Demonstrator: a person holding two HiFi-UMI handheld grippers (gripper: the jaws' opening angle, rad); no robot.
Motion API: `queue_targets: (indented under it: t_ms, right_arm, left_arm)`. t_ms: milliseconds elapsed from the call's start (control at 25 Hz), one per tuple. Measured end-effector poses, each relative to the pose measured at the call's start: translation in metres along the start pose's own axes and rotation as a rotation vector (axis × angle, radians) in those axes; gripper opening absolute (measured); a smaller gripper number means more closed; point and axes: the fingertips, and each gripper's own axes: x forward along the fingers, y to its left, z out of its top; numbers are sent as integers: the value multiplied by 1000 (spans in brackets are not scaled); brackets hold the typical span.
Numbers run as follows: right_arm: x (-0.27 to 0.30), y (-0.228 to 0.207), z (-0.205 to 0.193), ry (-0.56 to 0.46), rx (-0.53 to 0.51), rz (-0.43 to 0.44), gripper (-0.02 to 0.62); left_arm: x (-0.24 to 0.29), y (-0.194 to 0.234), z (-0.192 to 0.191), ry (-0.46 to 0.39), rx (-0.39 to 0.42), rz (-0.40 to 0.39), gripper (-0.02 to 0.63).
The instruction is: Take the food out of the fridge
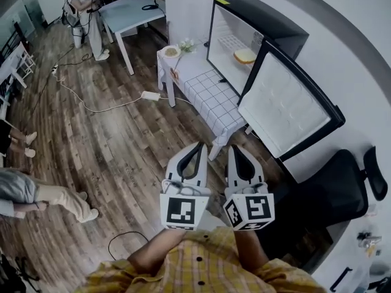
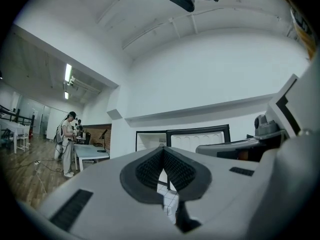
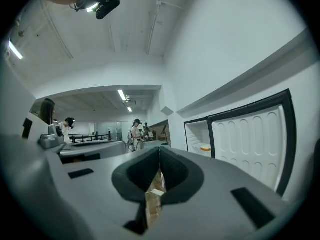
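Observation:
The black fridge (image 1: 256,26) stands open at the upper right, its white-lined door (image 1: 287,105) swung toward me. A pale yellow piece of food (image 1: 245,55) lies on a shelf inside. Both grippers are held side by side over the wooden floor, well short of the fridge. My left gripper (image 1: 198,146) is shut with nothing between its pads. My right gripper (image 1: 236,149) is also shut and empty. The left gripper view shows the fridge (image 2: 150,140) and its door (image 2: 200,136) beyond the closed gripper (image 2: 162,151). In the right gripper view the food (image 3: 205,147) sits past the shut gripper (image 3: 159,151), beside the door (image 3: 255,139).
A small table with a checked cloth (image 1: 211,96) stands in front of the fridge, bearing a plate (image 1: 171,51) and flowers. A black office chair (image 1: 342,191) is at my right. A white table (image 1: 128,12), standing people and a floor cable with a power strip (image 1: 149,95) lie further left.

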Motion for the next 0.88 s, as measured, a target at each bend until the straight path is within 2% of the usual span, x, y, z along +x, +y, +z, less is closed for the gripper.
queue_targets:
  t_ms: [440,880]
  right_arm:
    - [87,-70,20,-9,2,39,8]
    - [133,-112,8,11,46,36,8]
  left_arm:
    - [115,8,-4,33,16,45,8]
    - [177,17,-19,62,42,46,8]
